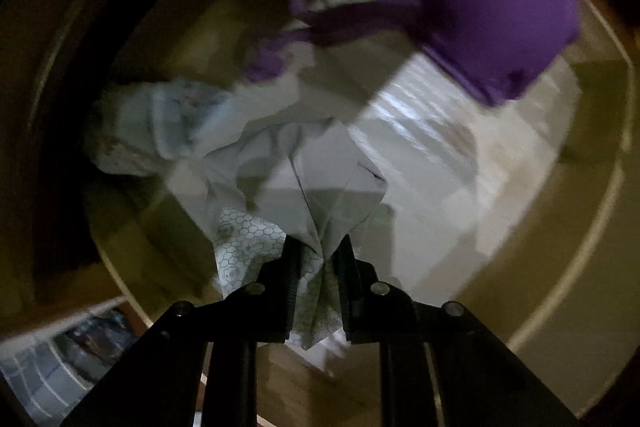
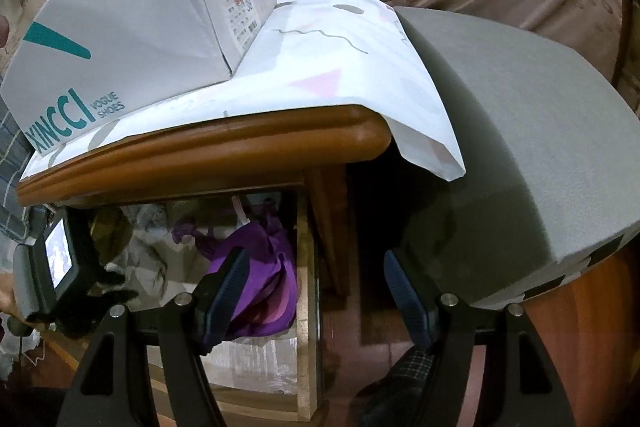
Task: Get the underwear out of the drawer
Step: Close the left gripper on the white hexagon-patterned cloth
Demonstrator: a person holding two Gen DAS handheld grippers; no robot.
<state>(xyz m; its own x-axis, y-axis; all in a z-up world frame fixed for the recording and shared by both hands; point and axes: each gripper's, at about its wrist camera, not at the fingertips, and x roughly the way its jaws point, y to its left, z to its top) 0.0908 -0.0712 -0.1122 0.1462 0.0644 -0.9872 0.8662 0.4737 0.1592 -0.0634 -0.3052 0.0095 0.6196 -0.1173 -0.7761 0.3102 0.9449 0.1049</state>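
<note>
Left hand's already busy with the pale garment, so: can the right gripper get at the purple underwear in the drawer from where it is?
Probably yes. The right gripper is open above the open drawer, and the purple underwear lies uncovered just past its left finger.

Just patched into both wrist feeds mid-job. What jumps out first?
The left gripper is shut on a pale grey patterned garment inside the open drawer. A vivid purple garment lies at the drawer's right end. The right gripper hangs open outside it, below a white shoe box on the cabinet top.
</note>
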